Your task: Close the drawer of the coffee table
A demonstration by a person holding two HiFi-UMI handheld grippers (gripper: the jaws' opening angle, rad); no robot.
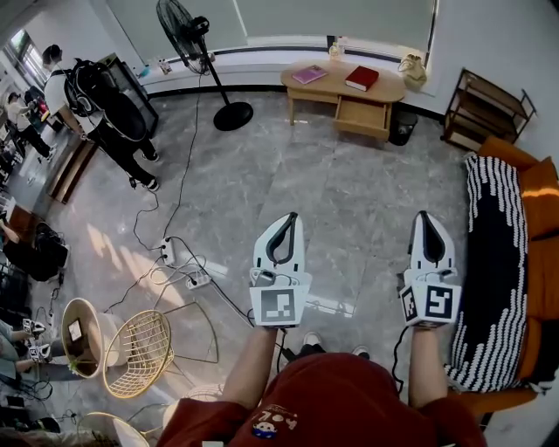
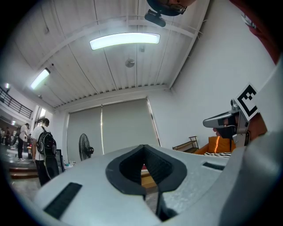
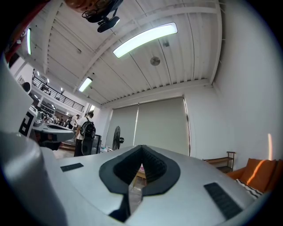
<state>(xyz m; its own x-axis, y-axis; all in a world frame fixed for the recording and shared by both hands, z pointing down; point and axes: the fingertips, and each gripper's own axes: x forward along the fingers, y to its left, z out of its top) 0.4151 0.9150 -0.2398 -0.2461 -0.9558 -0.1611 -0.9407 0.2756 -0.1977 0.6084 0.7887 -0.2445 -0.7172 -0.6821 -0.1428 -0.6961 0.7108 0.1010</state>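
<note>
Bright ceiling light [image 2: 124,40], fisheye edges seemingly soft.

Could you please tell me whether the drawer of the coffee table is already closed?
No, the drawer stands pulled out from the front of the coffee table across the room.

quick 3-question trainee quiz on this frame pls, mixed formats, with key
1. True or false: the drawer of the coffee table is already pushed in.
2. In the head view, what stands left of the coffee table? A) fan B) wooden shelf C) sofa
3. Fill in: the left claw and right claw are both ____, with nothing between the jaws.
Key: 1 false, the drawer stands pulled out; 2 A; 3 shut.
</note>
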